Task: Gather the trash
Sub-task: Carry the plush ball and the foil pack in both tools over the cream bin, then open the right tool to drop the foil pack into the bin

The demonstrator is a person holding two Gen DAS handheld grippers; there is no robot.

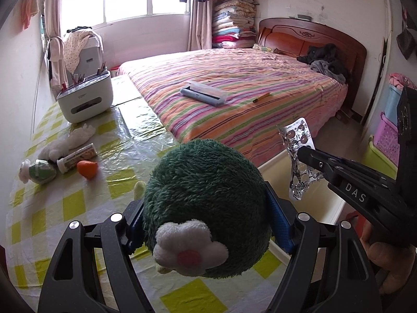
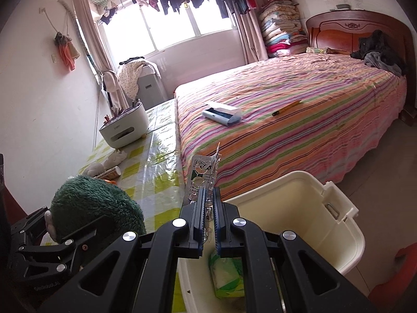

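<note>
Behind everything stood the bedroom: a striped bed filled the frames from twelve to three o'clock, with laundry hung across the bright window at twelve. We worked at a table under a yellow-checked plastic cloth, pushed up against the bed's side. At five o'clock in the right wrist view sat a cream plastic bin, open-topped, just beside the table edge; one green-and-white wrapper already lay in its bottom, so we judged the collecting begun but far from done.

Our left gripper had its jaws pinching a green plush toy with a white flower, held above the table near the edge. Whether that toy counted as trash we could not tell.

Our right gripper had its jaws pressed together on a crumpled foil blister pack, which stood upright between the blue pads, above the near rim of the bin. Dropping it in looked to us like the step in hand.

Left on the cloth at nine o'clock in the left wrist view were a white tissue box farther off at ten, a crumpled white tissue, a small tube-shaped pack, a green-and-white wrapped lump and an orange scrap, all close together. Several of these seemed to us still to be gathered.
</note>
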